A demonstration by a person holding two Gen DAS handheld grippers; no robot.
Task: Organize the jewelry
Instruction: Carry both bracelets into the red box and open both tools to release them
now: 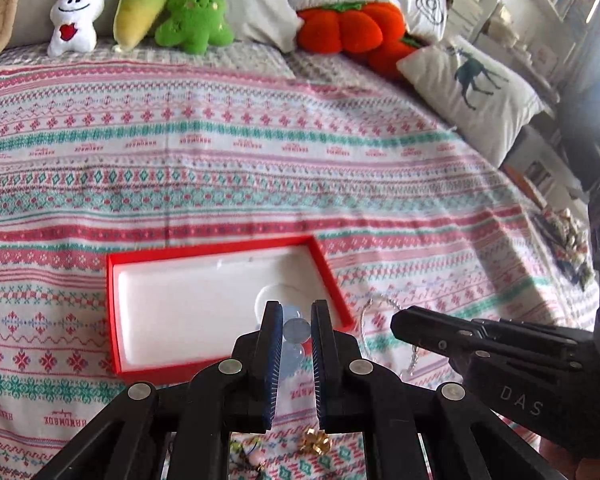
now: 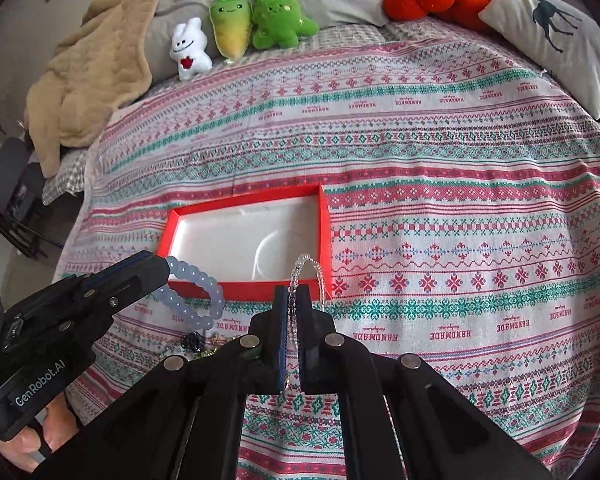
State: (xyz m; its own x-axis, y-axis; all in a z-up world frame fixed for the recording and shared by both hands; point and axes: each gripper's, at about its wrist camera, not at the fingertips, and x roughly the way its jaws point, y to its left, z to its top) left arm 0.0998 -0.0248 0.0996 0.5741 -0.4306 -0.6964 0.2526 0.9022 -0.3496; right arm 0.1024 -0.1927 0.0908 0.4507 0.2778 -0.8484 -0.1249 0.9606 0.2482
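Our left gripper (image 1: 294,322) pinches the pale blue bead bracelet (image 2: 192,294), its loop hanging just before the red box (image 2: 326,236); our right gripper (image 2: 294,300) clamps the clear crystal chain (image 2: 306,266), arching upward over the box's near rim. We should lower each piece past that rim before letting go, laying the chain's length along the box's long side on the white lining (image 2: 224,236).

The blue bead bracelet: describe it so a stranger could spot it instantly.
On the patterned bedspread lies an open red box with a white lining. At its near left corner, the left gripper pinches the blue bead bracelet. Its large, cloudy pale-blue round beads set it apart from the thin clear-beaded strand in the right gripper.
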